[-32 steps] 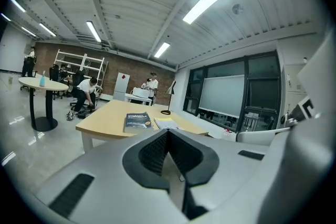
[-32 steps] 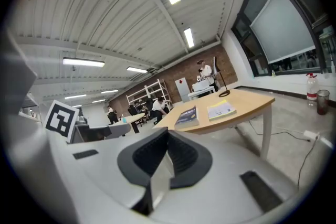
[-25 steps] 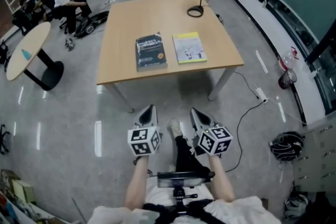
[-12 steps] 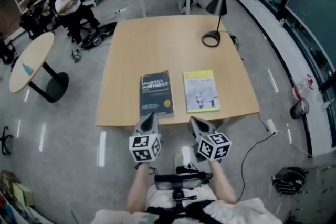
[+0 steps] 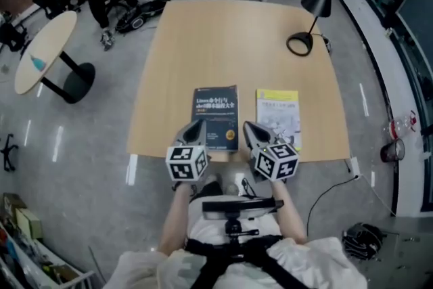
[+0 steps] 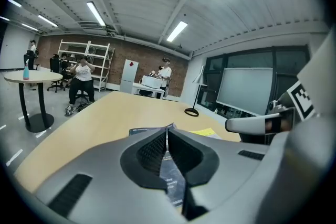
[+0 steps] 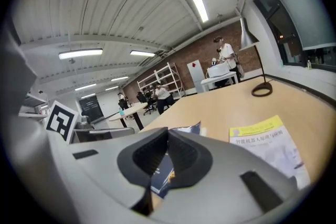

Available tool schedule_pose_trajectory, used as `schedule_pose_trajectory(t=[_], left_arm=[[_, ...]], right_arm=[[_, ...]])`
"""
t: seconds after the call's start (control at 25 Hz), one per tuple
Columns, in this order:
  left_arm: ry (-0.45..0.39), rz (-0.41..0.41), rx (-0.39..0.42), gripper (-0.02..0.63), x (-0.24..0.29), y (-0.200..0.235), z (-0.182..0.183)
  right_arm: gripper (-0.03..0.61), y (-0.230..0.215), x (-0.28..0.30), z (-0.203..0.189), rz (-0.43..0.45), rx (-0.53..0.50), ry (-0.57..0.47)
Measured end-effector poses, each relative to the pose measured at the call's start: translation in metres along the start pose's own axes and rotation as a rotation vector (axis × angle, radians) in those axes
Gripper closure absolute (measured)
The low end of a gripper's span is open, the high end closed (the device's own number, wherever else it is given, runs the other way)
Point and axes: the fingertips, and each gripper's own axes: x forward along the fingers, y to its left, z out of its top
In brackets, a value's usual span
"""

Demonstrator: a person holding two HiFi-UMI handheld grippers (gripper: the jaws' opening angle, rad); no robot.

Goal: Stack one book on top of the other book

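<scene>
Two books flat on wooden table [image 5: 230, 44], near its front edge, side by side with a thin strip of bare wood between them, not stacked. Dark book [image 5: 215, 112] on left: white title lines on cover, too small to read. Yellow book [image 5: 278, 120] on right: yellow band at top with one line of Chinese characters, pale cover below. Left gripper [image 5: 196, 126] jaws pressed together, nothing between, tip over dark book's near end. Right gripper [image 5: 249, 128] jaws likewise closed and empty, tip by the gap between books. Black-and-white square markers on both gripper cubes. Black desk lamp [image 5: 310, 17] at far right corner.
</scene>
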Motion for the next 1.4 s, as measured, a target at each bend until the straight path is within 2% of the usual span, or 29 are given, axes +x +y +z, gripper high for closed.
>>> schedule_pose_trajectory(t=[0.24, 0.36, 0.52, 0.72, 0.88, 1.04, 1.16, 1.4], left_arm=[[0.120, 0.012, 0.001, 0.612, 0.023, 0.030, -0.029], [0.186, -0.014, -0.009, 0.612, 0.032, 0.036, -0.045], [0.284, 0.001, 0.010, 0.612, 0.044, 0.047, -0.070], [0.430, 0.020, -0.001, 0.612, 0.047, 0.053, -0.095], [0.453, 0.028, 0.071, 0.612, 0.049, 0.054, -0.098], [0.428, 0.024, 0.034, 0.612, 0.046, 0.054, -0.101], [0.426, 0.008, 0.009, 0.612, 0.047, 0.055, -0.099], [0.416, 0.042, 0.039, 0.612, 0.045, 0.054, -0.102]], right_arm=[[0.575, -0.003, 0.042, -0.015, 0.030, 0.030, 0.073], [0.575, -0.002, 0.060, -0.035, 0.039, 0.044, 0.133], [0.575, -0.005, 0.079, -0.064, 0.038, 0.050, 0.231], [0.574, -0.027, 0.095, -0.117, -0.049, 0.037, 0.469], [0.574, -0.027, 0.097, -0.119, -0.061, 0.019, 0.517], [0.574, -0.027, 0.094, -0.119, -0.063, 0.049, 0.487], [0.574, -0.028, 0.095, -0.119, -0.078, 0.067, 0.507], [0.574, -0.026, 0.096, -0.120, -0.093, 0.053, 0.530]])
